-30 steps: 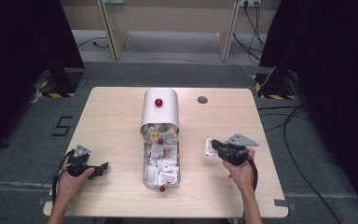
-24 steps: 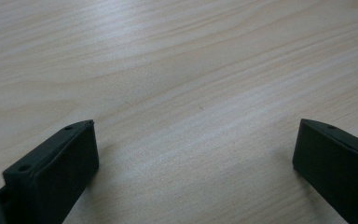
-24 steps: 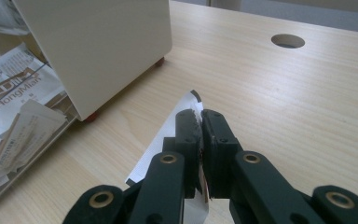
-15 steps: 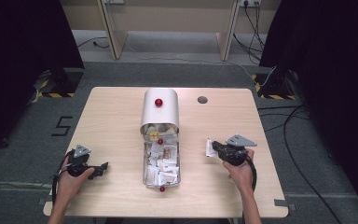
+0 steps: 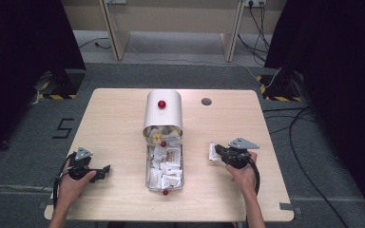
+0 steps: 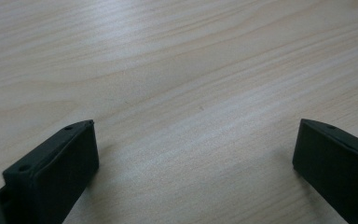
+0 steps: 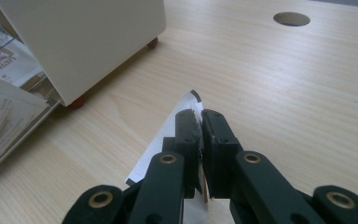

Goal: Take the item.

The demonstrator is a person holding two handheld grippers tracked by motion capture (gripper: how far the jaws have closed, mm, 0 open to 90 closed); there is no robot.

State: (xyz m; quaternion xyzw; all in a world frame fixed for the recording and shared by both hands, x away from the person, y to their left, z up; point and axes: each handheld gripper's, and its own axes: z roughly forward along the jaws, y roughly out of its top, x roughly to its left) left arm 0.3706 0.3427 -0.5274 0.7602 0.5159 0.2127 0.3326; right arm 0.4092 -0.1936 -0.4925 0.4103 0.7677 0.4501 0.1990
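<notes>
A clear drawer (image 5: pixel 165 187) full of small paper packets stands pulled out of a cream, round-topped box (image 5: pixel 163 110) with a red knob at the table's middle. To its right my right gripper (image 5: pixel 216 151) is shut on a white paper packet (image 5: pixel 212 152). In the right gripper view the jaws pinch that packet (image 7: pixel 178 120) near its edge, and the rest of it hangs to the left of the gripper (image 7: pixel 200 117), above the wood. My left gripper (image 5: pixel 105 169) rests at the front left of the table, open. The left gripper view has bare wood between its jaws (image 6: pixel 193 140).
The wooden table (image 5: pixel 114 118) has a round cable hole (image 5: pixel 206 101) at the back right. In the right gripper view the box (image 7: pixel 88 42) and the drawer with packets (image 7: pixel 4 107) lie to the left. Cables and dark curtains surround the table.
</notes>
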